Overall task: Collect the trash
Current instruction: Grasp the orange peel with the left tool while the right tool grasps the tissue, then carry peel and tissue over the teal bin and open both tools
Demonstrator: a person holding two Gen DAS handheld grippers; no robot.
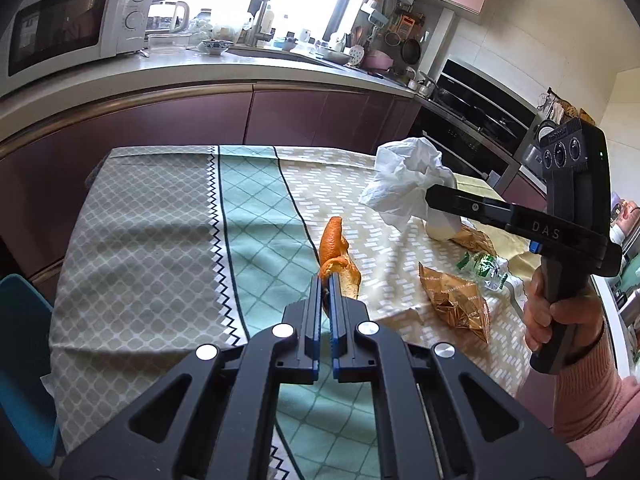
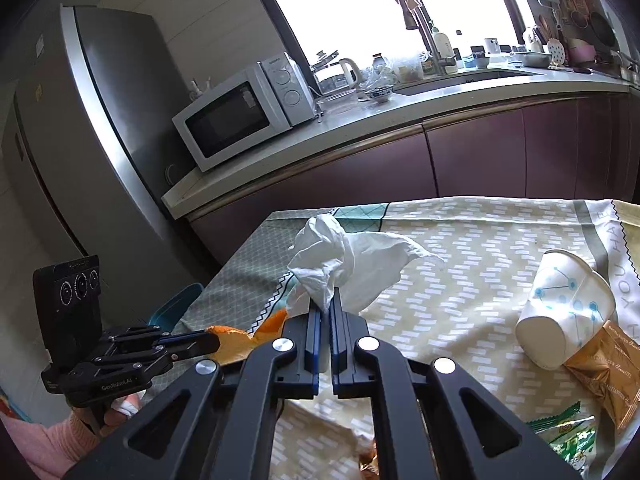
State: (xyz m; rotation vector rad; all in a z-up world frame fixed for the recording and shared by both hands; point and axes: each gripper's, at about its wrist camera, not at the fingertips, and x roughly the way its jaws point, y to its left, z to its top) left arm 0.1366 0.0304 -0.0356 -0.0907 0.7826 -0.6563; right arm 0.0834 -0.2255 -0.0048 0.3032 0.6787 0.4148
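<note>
Orange peel (image 1: 334,252) is pinched at its near end by the left tool (image 1: 329,280), lifted off the tabletop (image 1: 160,220). The right tool (image 2: 329,300) clamps a crumpled tissue (image 2: 340,256) aloft. Beyond it, probably awaiting collection, lie a tipped paper cup (image 2: 560,312) and snack wrappers (image 1: 456,300).

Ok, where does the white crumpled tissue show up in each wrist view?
Left wrist view: the white tissue is right of centre, pinched by the right gripper.
Right wrist view: centre, just above the gripper's own fingertips.
Shared landmark: the microwave on the counter, upper left in the left view, left of centre in the right.
</note>
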